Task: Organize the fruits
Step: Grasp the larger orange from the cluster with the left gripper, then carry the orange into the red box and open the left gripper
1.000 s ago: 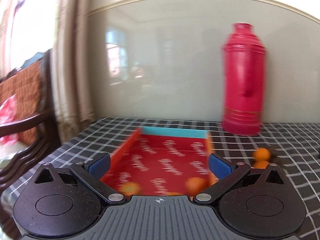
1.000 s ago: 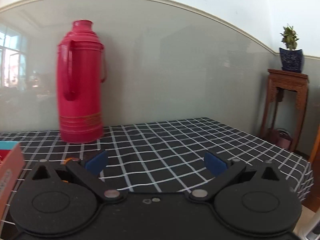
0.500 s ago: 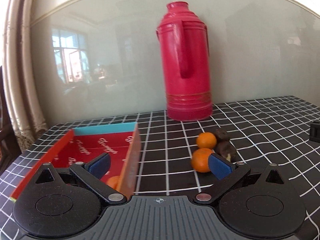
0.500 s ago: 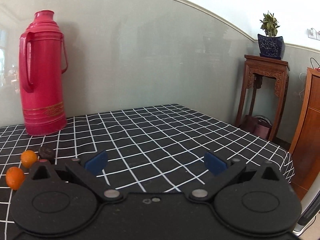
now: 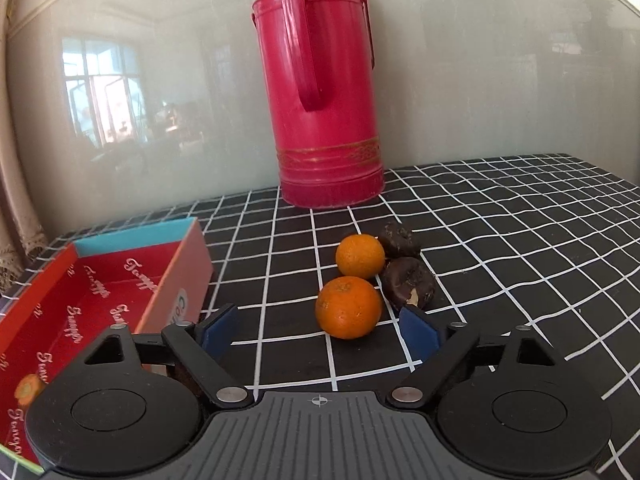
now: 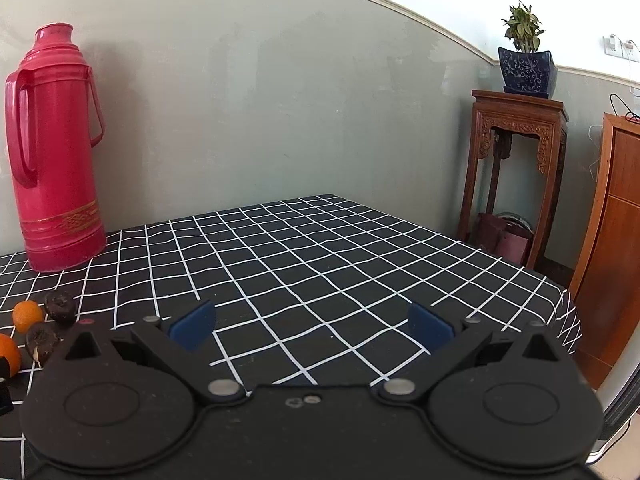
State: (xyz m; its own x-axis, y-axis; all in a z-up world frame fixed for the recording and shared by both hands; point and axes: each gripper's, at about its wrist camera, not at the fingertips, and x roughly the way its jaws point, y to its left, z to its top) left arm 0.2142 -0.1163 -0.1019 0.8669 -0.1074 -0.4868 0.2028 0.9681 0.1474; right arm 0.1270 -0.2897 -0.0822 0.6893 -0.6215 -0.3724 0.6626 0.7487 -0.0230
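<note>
In the left wrist view two oranges lie on the black checked tablecloth: a near orange and a far orange. Two dark brown fruits lie beside them on the right. My left gripper is open and empty, its blue pads just in front of the near orange. A red box at the left holds an orange. My right gripper is open and empty over bare cloth; the same oranges and dark fruits show at its far left.
A tall red thermos stands against the wall behind the fruits and also shows in the right wrist view. The table's right edge drops off near a wooden stand with a potted plant and a wooden cabinet.
My left gripper has swung right from over the red box and closed in on the loose fruits. My right gripper has turned right, so the thermos and fruits slid to its left edge.
</note>
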